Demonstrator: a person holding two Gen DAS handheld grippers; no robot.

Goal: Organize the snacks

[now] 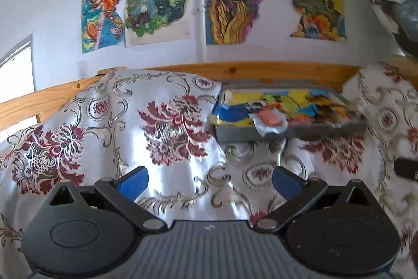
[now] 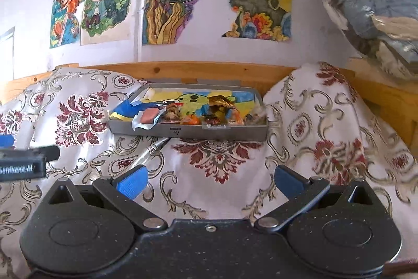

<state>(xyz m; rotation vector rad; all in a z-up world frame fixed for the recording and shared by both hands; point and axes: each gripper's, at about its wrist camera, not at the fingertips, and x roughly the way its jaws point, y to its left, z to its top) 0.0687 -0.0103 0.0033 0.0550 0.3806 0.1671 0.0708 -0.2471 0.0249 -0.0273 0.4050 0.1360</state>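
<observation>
My left claw (image 1: pixel 210 183) hangs spread and empty over the floral cloth (image 1: pixel 167 122), and my right claw (image 2: pixel 210 183) is equally splayed with nothing in it; the snacks sit together in the one grey tray (image 2: pixel 188 132) ahead by the wooden rail, none loose on the cloth that I can see. Left to right I count one pink bar in clear wrap (image 2: pixel 149 117) overhanging the front rim, one orange piece (image 2: pixel 192 120), one gold-foil wrapper (image 2: pixel 220 102); the rest blur together. This fits sorting underway or finished, so any reach should come low and level over the rim.
</observation>
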